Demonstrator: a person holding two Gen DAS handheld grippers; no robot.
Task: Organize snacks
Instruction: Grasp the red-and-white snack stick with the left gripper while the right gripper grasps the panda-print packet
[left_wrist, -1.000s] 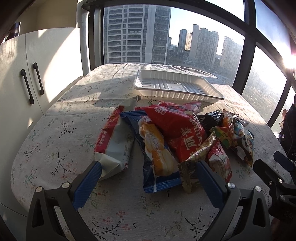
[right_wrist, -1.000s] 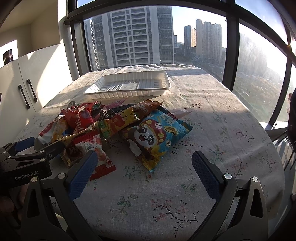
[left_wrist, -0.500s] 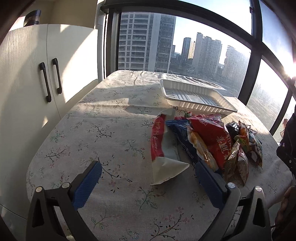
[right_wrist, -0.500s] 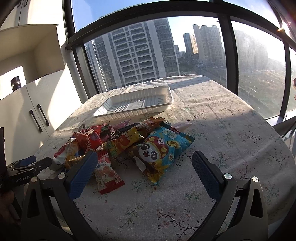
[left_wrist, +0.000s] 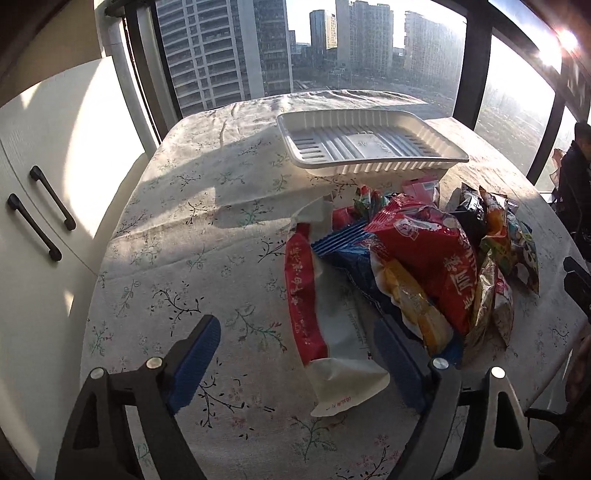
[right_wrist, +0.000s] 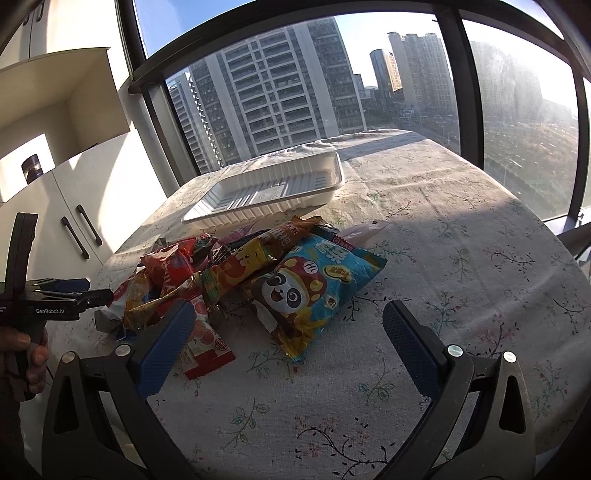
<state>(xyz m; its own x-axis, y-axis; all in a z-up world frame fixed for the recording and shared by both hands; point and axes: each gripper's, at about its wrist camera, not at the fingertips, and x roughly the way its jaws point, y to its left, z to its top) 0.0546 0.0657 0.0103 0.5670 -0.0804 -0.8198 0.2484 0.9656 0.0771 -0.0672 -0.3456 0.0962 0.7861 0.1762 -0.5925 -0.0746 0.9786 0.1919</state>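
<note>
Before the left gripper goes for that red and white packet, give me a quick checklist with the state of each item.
1. White tray free to receive snacks: ok, nothing in it.
2. Red and white packet reachable: ok, at the pile's near edge, nothing lying on it.
3. Left gripper carrying nothing: ok, jaws closing, pads not on the packet.
4. Right gripper clear: ok, open, nothing between its fingers.
5. Packet lined up between the left fingers: not ok, it lies close to one finger.
</note>
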